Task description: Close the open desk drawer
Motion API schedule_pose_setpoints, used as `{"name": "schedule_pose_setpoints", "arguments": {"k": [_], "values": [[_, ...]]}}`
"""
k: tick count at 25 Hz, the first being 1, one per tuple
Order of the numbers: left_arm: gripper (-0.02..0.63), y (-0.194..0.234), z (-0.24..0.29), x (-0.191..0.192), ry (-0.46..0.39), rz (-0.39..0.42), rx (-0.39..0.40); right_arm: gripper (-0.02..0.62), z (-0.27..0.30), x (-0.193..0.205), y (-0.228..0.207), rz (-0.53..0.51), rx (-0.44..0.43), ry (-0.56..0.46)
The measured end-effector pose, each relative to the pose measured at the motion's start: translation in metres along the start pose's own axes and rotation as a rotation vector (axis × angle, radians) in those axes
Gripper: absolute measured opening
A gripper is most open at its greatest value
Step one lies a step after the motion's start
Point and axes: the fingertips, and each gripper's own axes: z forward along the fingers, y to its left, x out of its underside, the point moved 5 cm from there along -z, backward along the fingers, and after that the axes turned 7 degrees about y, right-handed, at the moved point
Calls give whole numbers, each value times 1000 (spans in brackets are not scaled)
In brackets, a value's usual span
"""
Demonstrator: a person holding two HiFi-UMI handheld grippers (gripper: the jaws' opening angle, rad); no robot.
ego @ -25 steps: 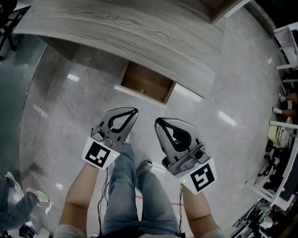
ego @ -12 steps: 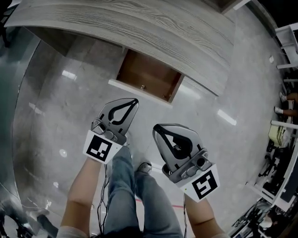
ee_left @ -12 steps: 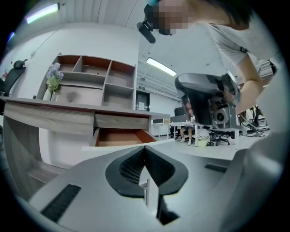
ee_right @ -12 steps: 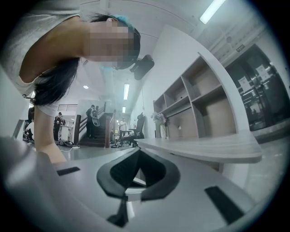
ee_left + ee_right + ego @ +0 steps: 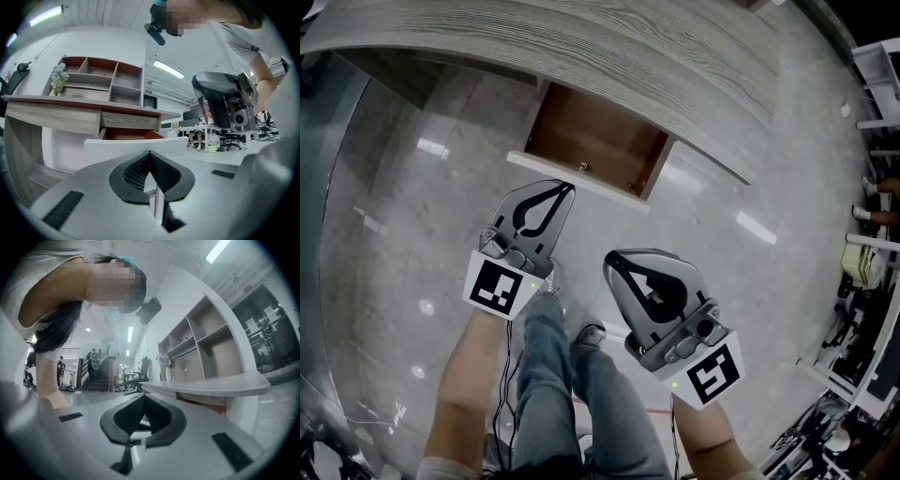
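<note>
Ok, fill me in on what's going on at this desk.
A person stands at a grey wood desk with a gripper in each hand. The drawer under the top is pulled out, not yet closed. The left gripper, shut and empty, points at the drawer's white front from very near; whether they touch cannot be told. The right gripper, also shut and empty, hangs farther back.

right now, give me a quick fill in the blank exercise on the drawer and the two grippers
1. The desk drawer stands ____ below the desk top.
2. The left gripper is ____ to the drawer's white front than the right gripper.
3. The jaws of both grippers are ____, with nothing between them.

Missing words: open; nearer; shut
</note>
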Motion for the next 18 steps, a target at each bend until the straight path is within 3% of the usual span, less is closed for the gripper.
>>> {"name": "schedule_pose_setpoints", "arguments": {"k": [18], "values": [[11,4,11,-30,-49,-47,-29,8,-17,-14,-5,0,40,-9]]}}
